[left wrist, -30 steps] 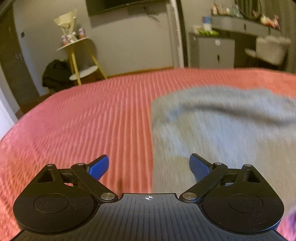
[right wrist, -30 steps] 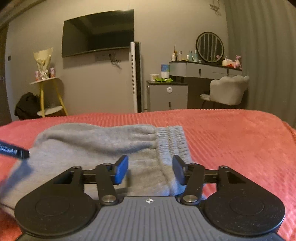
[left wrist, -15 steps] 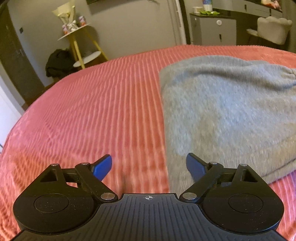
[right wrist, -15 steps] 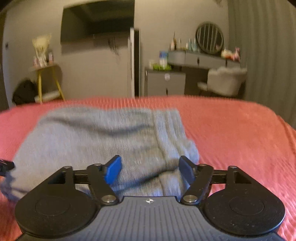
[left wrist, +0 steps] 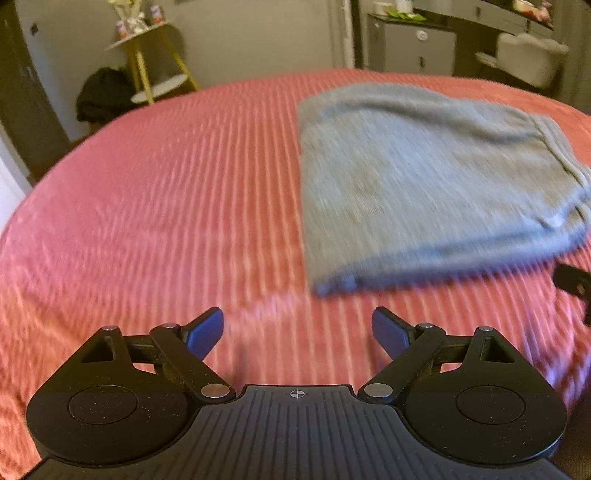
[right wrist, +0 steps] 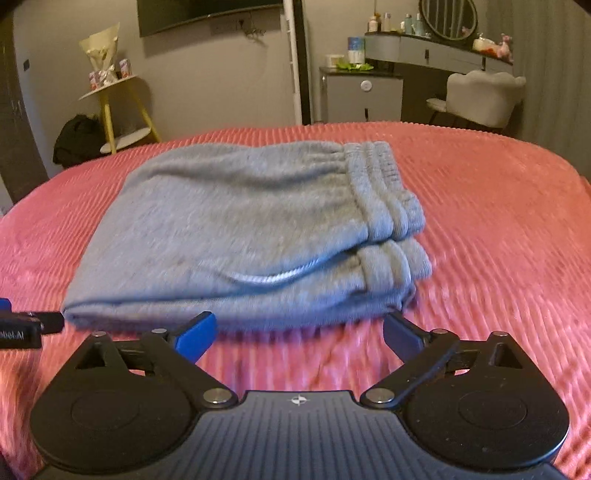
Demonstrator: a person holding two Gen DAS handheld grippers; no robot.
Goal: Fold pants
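Observation:
Grey sweatpants (right wrist: 251,229) lie folded into a thick stack on the red ribbed bedspread (right wrist: 480,229), elastic waistband to the right. In the left wrist view the pants (left wrist: 424,177) sit up and to the right. My left gripper (left wrist: 297,332) hangs open over bare bedspread, short of the pants' near left corner, nothing between its blue pads. My right gripper (right wrist: 299,330) sits just in front of the stack's near edge, its jaws opening wide, with nothing between them. The left gripper's tip (right wrist: 22,326) shows at the right wrist view's left edge.
Beyond the bed stand a yellow side table (right wrist: 110,96) with a dark bag (right wrist: 75,138) beside it, a grey cabinet (right wrist: 364,96), a dressing table with a round mirror (right wrist: 447,16) and a pale chair (right wrist: 480,96). Bare bedspread (left wrist: 147,206) spreads left of the pants.
Both grippers pulled back toward the near side of the bed, off the pants. The right gripper's jaws widened and let go of the fabric. The left stayed open.

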